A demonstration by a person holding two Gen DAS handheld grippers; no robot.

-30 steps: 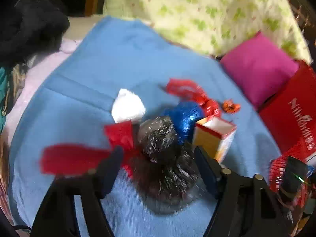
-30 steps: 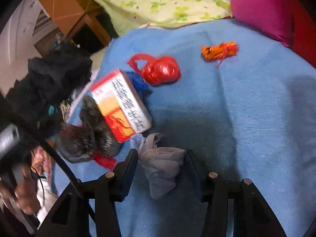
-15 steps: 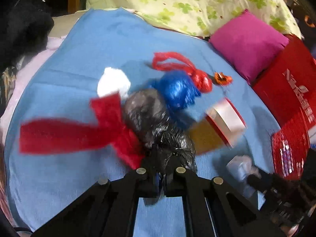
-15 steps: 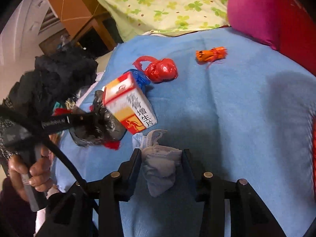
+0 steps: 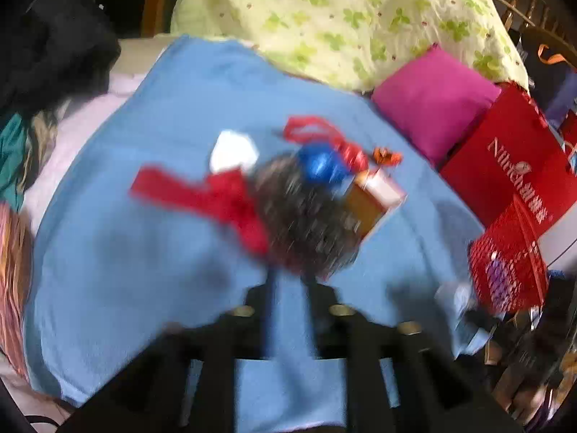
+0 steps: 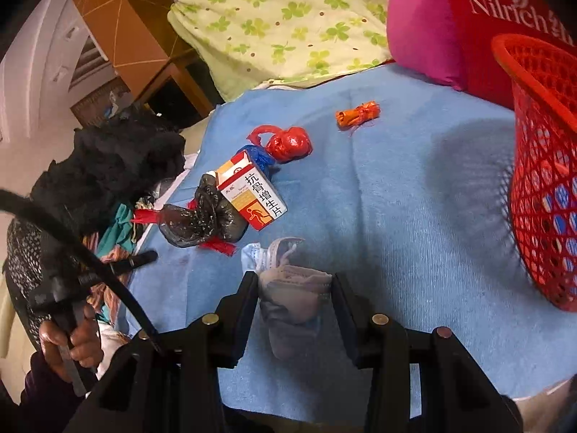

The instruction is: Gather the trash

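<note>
My right gripper [image 6: 294,281] is shut on a crumpled grey-white face mask [image 6: 294,288] and holds it over the blue blanket [image 6: 396,195]. A red mesh basket [image 6: 541,166] stands at the right. My left gripper [image 5: 290,285] is blurred; its fingers stand a little apart just behind the black plastic bag [image 5: 306,223], which lies on the blanket with red plastic [image 5: 216,198] beside it. The bag also shows in the right wrist view [image 6: 205,216], next to a medicine box [image 6: 252,195].
A blue bag [image 6: 259,157], a red knotted bag [image 6: 290,144] and an orange wrapper [image 6: 357,115] lie farther back. A white wad [image 5: 232,151] lies by the black bag. A pink cushion [image 5: 432,104], red carton [image 5: 512,166], floral pillow [image 6: 285,25] and dark clothes [image 6: 108,166] ring the blanket.
The left gripper was shut on the black bag half a second ago; its fingers have now parted and drawn back. The right gripper has moved the mask toward the red basket.
</note>
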